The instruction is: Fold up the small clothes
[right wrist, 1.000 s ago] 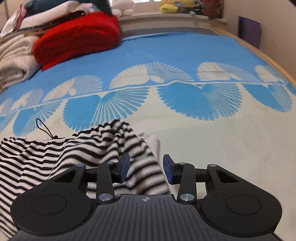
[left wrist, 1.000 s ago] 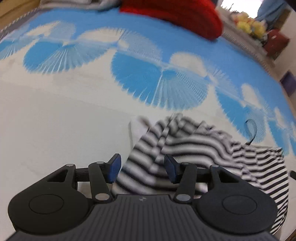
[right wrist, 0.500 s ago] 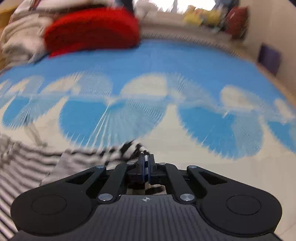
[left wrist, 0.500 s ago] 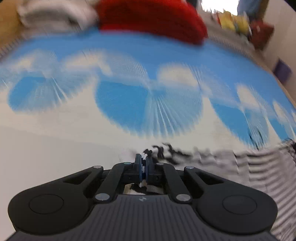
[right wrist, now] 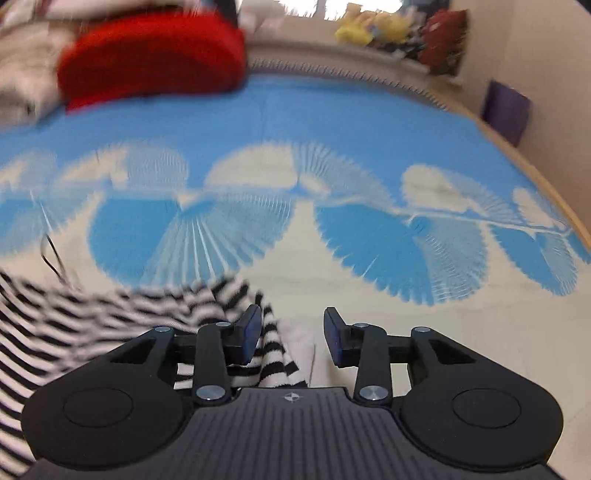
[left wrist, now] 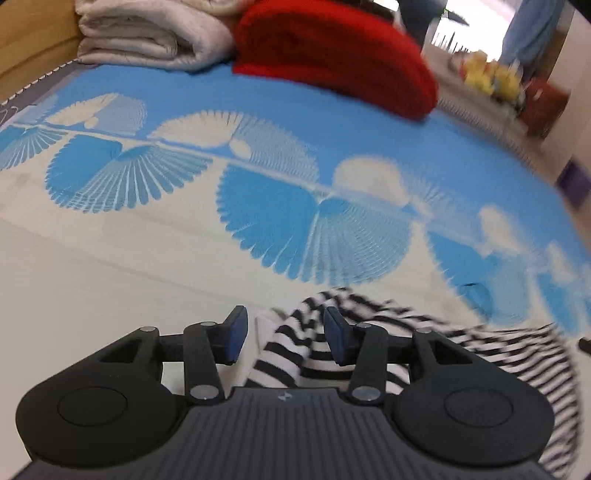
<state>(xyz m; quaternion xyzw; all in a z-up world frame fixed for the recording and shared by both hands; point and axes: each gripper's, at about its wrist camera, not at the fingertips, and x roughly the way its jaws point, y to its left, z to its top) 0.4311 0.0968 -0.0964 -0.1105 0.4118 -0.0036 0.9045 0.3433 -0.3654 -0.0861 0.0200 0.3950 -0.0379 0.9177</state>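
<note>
A black-and-white striped garment (left wrist: pixel 461 343) lies crumpled on the blue-and-cream bed cover (left wrist: pixel 258 206). In the left wrist view its left end bunches up between the blue pads of my left gripper (left wrist: pixel 284 334), whose jaws are opening; the cloth sits in the gap with neither pad pressing it. In the right wrist view the garment (right wrist: pixel 92 317) spreads to the left, and its right end lies between the jaws of my right gripper (right wrist: pixel 291 332), which are opening too. That end hugs the left pad; the right pad stands apart from it.
A red folded blanket (left wrist: pixel 332 48) and a cream folded quilt (left wrist: pixel 147 33) sit at the far edge of the bed. Soft toys (right wrist: pixel 373 26) line a shelf behind. A thin black cord (right wrist: pixel 50 251) lies by the garment. The bed's wooden edge (right wrist: pixel 546 184) runs along the right.
A second ago both grippers stood open over the garment's ends. Half a second ago both were shut on the cloth. Now both have opened, and the striped fabric lies loose between the pads.
</note>
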